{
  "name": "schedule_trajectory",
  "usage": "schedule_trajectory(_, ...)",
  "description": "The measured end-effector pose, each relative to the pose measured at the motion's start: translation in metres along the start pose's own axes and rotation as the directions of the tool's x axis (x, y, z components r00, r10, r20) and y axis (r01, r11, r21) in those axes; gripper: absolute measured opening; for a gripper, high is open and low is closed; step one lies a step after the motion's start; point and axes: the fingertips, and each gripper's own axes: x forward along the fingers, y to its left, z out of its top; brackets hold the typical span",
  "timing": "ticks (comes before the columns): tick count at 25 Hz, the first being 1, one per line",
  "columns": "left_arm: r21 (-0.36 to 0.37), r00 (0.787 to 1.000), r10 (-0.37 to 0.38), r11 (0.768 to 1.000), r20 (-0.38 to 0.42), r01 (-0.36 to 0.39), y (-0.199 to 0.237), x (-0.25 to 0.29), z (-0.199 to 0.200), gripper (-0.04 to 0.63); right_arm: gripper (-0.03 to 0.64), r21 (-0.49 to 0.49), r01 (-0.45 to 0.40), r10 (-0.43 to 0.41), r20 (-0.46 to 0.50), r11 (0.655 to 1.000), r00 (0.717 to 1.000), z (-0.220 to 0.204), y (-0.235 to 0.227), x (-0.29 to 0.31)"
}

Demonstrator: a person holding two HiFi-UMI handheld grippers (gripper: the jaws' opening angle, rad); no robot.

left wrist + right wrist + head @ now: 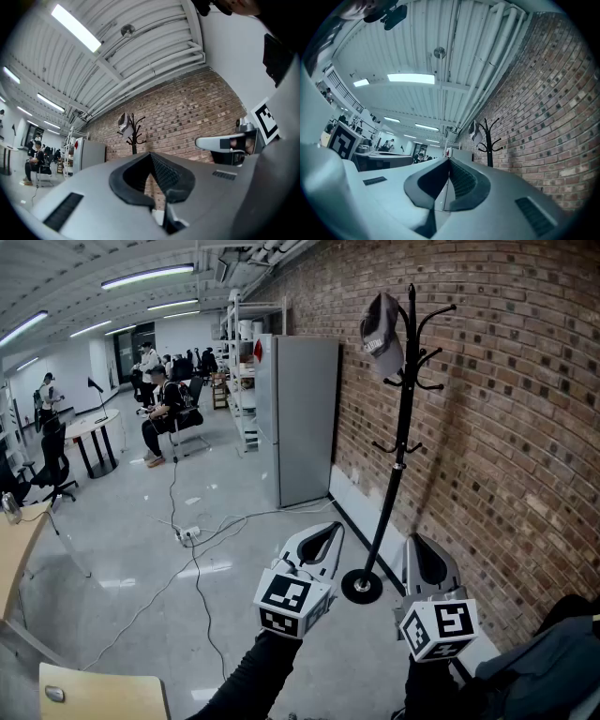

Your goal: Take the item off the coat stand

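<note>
A grey cap (382, 334) hangs from one of the top hooks of the black coat stand (403, 442), on the side toward the grey cabinet (305, 418), and the stand's round base sits on the floor (141, 559) at the foot of the brick wall (525, 381). The left gripper (328, 532) and the right gripper (420, 545) are held low, well below the cap, either side of that base in the head view. Each has its jaws pressed together with nothing between them

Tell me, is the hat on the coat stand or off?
On. The grey hat hangs from a top hook of the black coat stand, in front of the brick wall.
</note>
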Motion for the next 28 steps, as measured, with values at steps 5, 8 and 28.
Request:
schedule_trajectory(5, -0.012, 1.000, 0.031, 0.999, 0.002, -0.031, -0.005, 0.008, -0.006, 0.008, 0.009, -0.001, 0.005, -0.005, -0.011, 1.000, 1.000, -0.009, -0.020, -0.008)
schedule_trajectory(8, -0.006, 0.999, 0.038, 0.999, 0.010, -0.038, -0.012, 0.013, -0.007, 0.008, 0.009, -0.002, 0.007, -0.007, -0.011, 1.000, 1.000, -0.013, -0.032, -0.012)
schedule_trajectory(28, -0.006, 0.996, 0.087, 0.996, 0.020, -0.086, 0.007, 0.056, -0.029, 0.008, 0.009, -0.003, -0.053, 0.052, -0.031, 0.999, 0.998, -0.052, -0.057, 0.035)
